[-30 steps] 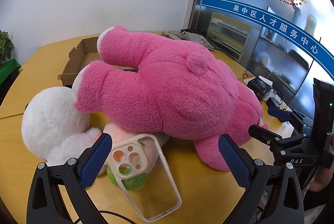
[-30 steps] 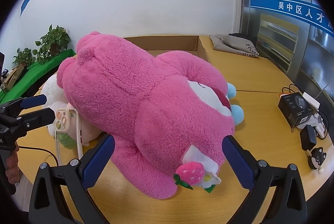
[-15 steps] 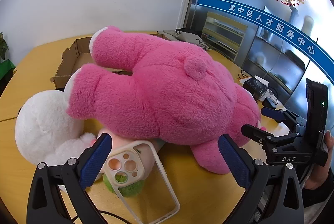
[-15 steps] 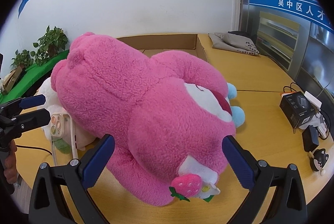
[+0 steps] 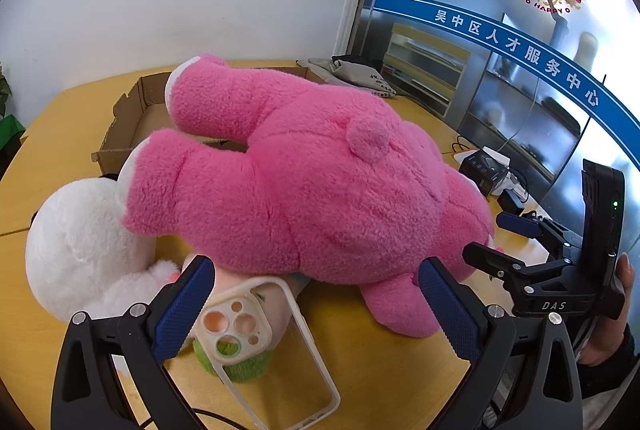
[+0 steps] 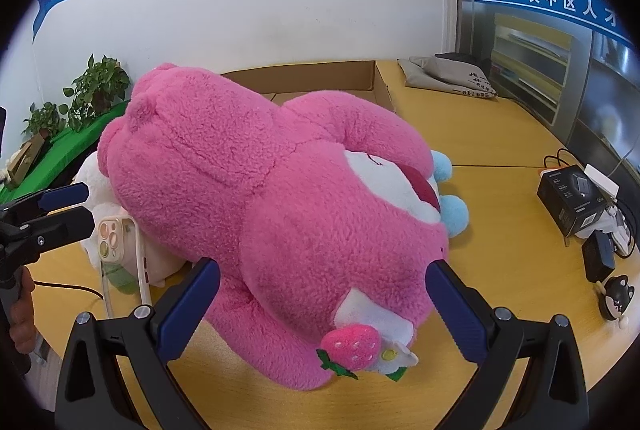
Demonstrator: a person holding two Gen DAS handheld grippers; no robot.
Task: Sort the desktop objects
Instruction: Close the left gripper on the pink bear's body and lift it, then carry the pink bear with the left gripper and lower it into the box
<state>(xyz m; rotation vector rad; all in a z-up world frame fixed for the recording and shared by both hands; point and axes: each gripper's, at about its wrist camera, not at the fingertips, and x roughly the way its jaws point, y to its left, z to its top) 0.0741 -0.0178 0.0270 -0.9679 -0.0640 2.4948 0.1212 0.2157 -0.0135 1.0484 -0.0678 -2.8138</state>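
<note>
Lying crosswise ahead: pink plush bear (image 5: 320,189), long axis left-right. Flanking it, left gripper (image 5: 316,304) and right gripper (image 6: 324,304), both spread wide, gripping nothing.

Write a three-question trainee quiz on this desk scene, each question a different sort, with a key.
1. True or false: the left gripper is shut on the phone case.
2. Multiple choice: the pink plush bear lies partly over the (A) black charger box, (B) cardboard box, (C) grey pouch.
3. Fill in: sewn to the bear, nearest the right gripper, is a plush ____.

Key: 1 false, both grippers are open and empty; 2 B; 3 strawberry.
</note>
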